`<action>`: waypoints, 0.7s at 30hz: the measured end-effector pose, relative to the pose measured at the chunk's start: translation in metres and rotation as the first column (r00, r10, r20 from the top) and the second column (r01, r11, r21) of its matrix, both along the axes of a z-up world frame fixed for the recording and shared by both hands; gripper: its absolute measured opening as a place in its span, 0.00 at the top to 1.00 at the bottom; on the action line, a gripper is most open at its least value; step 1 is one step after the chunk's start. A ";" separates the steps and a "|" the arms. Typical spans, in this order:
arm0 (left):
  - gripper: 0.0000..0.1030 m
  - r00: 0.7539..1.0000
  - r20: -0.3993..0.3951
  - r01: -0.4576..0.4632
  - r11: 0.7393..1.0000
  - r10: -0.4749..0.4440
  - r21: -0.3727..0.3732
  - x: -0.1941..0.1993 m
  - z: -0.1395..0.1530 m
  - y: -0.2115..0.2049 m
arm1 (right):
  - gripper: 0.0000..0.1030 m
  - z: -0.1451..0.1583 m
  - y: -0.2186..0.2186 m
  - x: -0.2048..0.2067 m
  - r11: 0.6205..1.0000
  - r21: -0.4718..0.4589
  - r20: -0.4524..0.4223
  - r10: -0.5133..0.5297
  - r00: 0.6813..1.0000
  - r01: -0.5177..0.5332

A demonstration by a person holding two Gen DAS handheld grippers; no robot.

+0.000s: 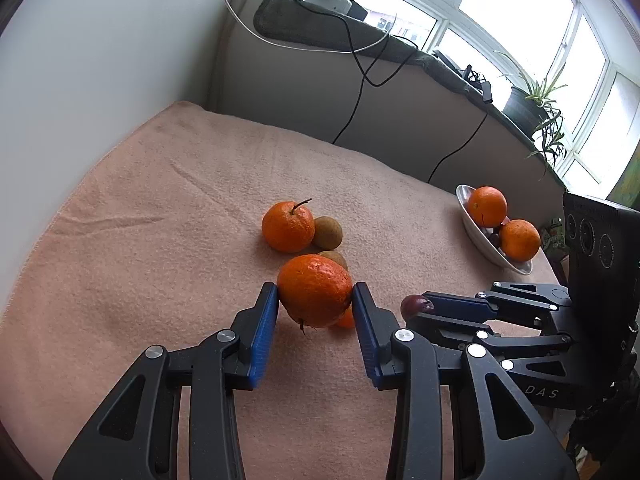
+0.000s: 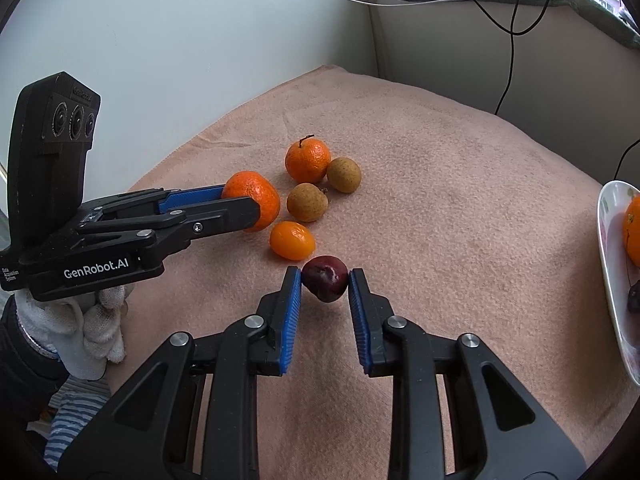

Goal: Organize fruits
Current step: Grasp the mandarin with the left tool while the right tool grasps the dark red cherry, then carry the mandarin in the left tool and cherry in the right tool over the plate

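Left claw (image 1: 315, 300), tangerine (image 1: 315, 290) stem down.

Daylight only, from the windows (image 1: 520, 20) at the far right of the left wrist view; panes blown out to white, no detail outside. Light on the surface (image 1: 160, 200) is soft and even, with faint, diffuse shadows under the fruit. Small specular spot on the plum (image 2: 325, 278), mild sheen on the bowl (image 2: 612, 272). Both views are sharp at centre, no motion blur. Strong fisheye: wall and sill lines bow, dark vignette in all corners. Near linkages at bottom edge slightly soft. Colours a touch cool.
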State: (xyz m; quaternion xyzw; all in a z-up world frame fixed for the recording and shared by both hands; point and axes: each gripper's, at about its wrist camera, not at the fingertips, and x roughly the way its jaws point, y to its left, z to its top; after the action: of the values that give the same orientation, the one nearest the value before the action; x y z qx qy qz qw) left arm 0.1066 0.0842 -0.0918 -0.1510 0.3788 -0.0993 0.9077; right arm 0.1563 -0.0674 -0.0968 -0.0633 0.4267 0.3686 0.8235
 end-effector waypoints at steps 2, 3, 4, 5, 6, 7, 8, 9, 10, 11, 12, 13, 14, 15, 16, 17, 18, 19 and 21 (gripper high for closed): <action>0.65 1.000 0.009 0.007 1.000 -0.007 -0.004 0.000 0.004 -0.002 | 0.75 0.002 -0.007 0.000 1.000 0.011 0.001 -0.015 1.000 0.015; 0.65 1.000 0.014 0.011 1.000 -0.011 -0.005 0.001 0.006 -0.003 | 0.75 0.004 -0.010 -0.001 1.000 0.017 0.003 -0.021 1.000 0.021; 0.65 1.000 0.018 0.015 1.000 -0.015 -0.008 0.001 0.008 -0.005 | 0.75 0.006 -0.014 -0.002 0.999 0.021 0.007 -0.029 1.000 0.029; 0.65 1.000 0.023 0.020 1.000 -0.020 -0.011 0.002 0.010 -0.007 | 0.75 0.008 -0.018 -0.003 0.999 0.023 0.012 -0.038 0.999 0.038; 0.65 0.999 0.027 0.026 1.000 -0.026 -0.014 0.002 0.011 -0.009 | 0.75 0.010 -0.023 -0.004 0.999 0.026 0.017 -0.047 0.999 0.047; 0.65 0.999 0.030 0.032 0.999 -0.031 -0.018 0.003 0.013 -0.011 | 0.75 0.012 -0.026 -0.005 0.998 0.031 0.020 -0.056 0.998 0.056; 0.65 0.999 0.034 0.038 0.999 -0.037 -0.022 0.005 0.014 -0.014 | 0.75 0.015 -0.031 -0.005 0.997 0.037 0.023 -0.067 0.997 0.066; 0.65 0.998 0.037 0.043 0.999 -0.042 -0.027 0.006 0.016 -0.016 | 0.75 0.017 -0.037 -0.005 0.996 0.043 0.027 -0.077 0.997 0.076; 0.65 0.998 0.041 0.050 0.998 -0.048 -0.030 0.007 0.018 -0.020 | 0.75 0.020 -0.042 -0.005 0.995 0.048 0.030 -0.087 0.996 0.086; 0.65 0.997 0.044 0.056 0.998 -0.055 -0.030 0.009 0.019 -0.023 | 0.75 0.022 -0.048 -0.005 0.994 0.054 0.033 -0.099 0.995 0.097; 0.65 0.997 0.049 0.063 0.998 -0.062 -0.029 0.010 0.021 -0.026 | 0.75 0.025 -0.054 -0.005 0.992 0.059 0.035 -0.111 0.993 0.109; 0.65 0.996 0.053 0.070 0.997 -0.069 -0.029 0.012 0.023 -0.029 | 0.75 0.027 -0.061 -0.005 0.990 0.064 0.038 -0.126 0.991 0.123; 0.65 0.996 0.056 0.077 0.997 -0.075 -0.030 0.014 0.024 -0.032 | 0.75 0.029 -0.067 -0.005 0.988 0.070 0.040 -0.141 0.989 0.138; 0.65 0.995 0.059 0.084 0.996 -0.082 -0.032 0.016 0.026 -0.036 | 0.75 0.030 -0.073 -0.005 0.986 0.074 0.042 -0.155 0.987 0.152; 0.65 0.994 0.062 0.091 0.995 -0.089 -0.031 0.018 0.027 -0.040 | 0.75 0.033 -0.078 -0.002 0.983 0.078 0.045 -0.169 0.985 0.165; 0.65 0.993 0.065 0.098 0.995 -0.096 -0.030 0.020 0.029 -0.044 | 0.75 0.034 -0.084 0.000 0.981 0.080 0.048 -0.183 0.982 0.178; 0.65 0.992 0.068 0.106 0.994 -0.104 -0.029 0.023 0.030 -0.048 | 0.75 0.035 -0.091 0.002 0.978 0.083 0.051 -0.195 0.980 0.190; 0.65 0.991 0.071 0.114 0.993 -0.111 -0.029 0.025 0.032 -0.052 | 0.75 0.036 -0.095 0.002 0.976 0.086 0.053 -0.206 0.977 0.201; 0.65 0.989 0.076 0.130 0.991 -0.128 -0.030 0.029 0.034 -0.061 | 0.75 0.039 -0.107 0.003 0.971 0.091 0.058 -0.225 0.973 0.219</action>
State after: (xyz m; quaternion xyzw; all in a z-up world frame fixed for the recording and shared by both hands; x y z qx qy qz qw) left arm 0.1354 0.0234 -0.0576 -0.1379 0.3522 -0.1699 0.9100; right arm 0.1593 -0.1740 -0.0576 0.0070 0.3871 0.2893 0.8755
